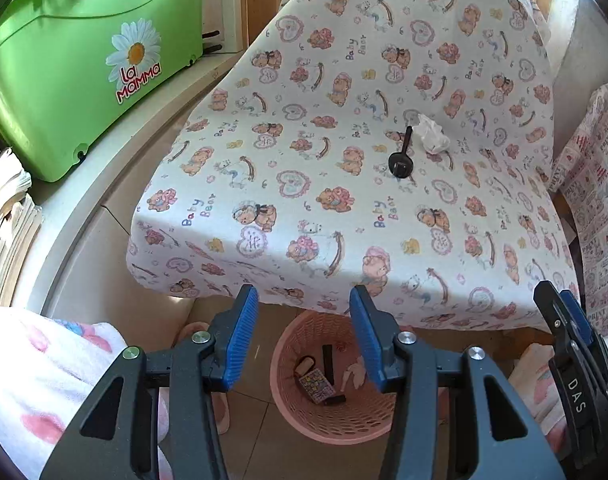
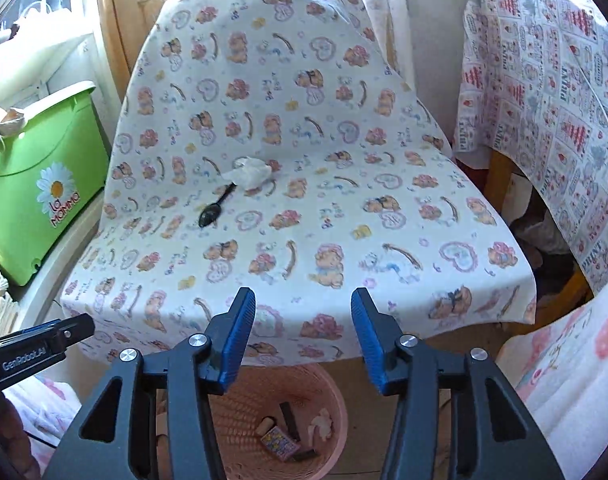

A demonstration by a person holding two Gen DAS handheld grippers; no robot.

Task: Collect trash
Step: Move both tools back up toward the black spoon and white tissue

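left wrist | both tongs (image 1: 304, 334) spread | spoon (image 1: 401, 160), tissue (image 1: 432, 135) well ahead

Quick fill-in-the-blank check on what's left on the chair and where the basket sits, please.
1. Next to the crumpled tissue on the bear-print cloth lies a black ____.
2. The pink basket stands on the ____.
3. The left gripper and right gripper both have their jaws ____.

Missing words: spoon; floor; open
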